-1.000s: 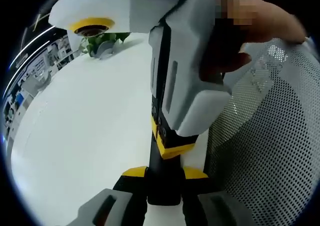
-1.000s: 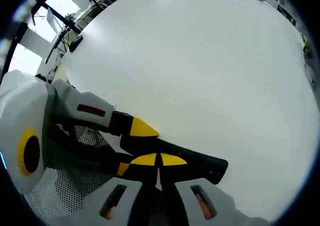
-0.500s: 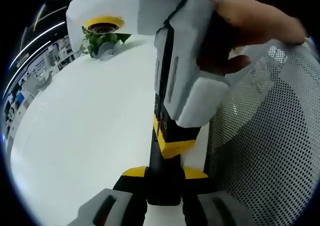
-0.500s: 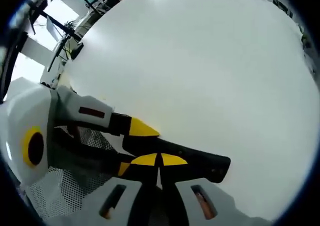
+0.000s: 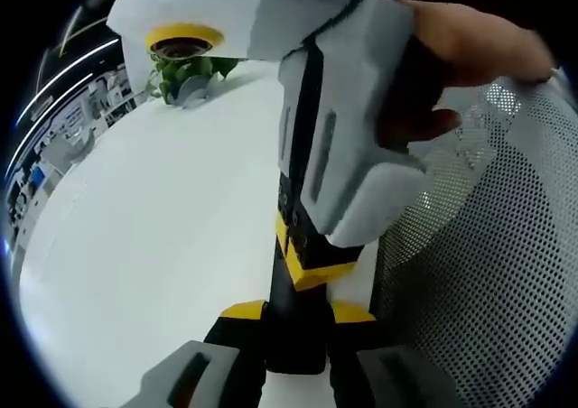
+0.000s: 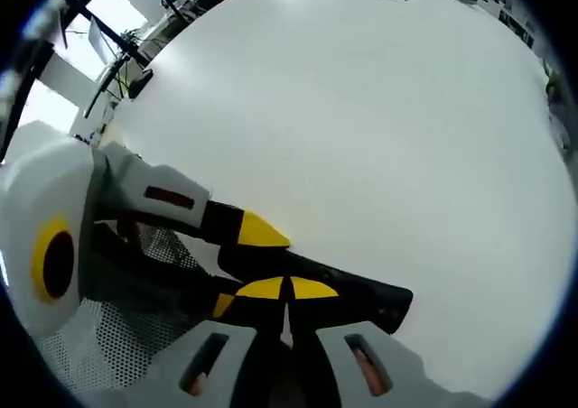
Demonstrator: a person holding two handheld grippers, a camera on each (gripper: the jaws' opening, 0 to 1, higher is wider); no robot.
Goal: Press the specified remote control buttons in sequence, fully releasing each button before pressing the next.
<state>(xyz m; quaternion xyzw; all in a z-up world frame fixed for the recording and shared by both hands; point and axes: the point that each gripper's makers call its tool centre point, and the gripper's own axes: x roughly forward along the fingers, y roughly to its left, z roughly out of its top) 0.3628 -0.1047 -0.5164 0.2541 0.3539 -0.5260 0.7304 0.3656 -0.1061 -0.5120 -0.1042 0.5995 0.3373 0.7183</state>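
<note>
This looks like a lab or open-plan office. A wide white tabletop (image 5: pixel 153 227) carries a small green plant (image 5: pixel 185 72) at its far end. A perforated mesh chair back (image 5: pixel 488 245) stands near. Beyond the tabletop are cluttered shelves (image 5: pixel 54 146) and stands (image 6: pixel 122 42).

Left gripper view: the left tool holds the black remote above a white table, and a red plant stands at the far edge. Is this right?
Not quite: the plant is green, not red, as the left gripper view shows. The rest holds: the left tool grips the black remote above the white table.
</note>
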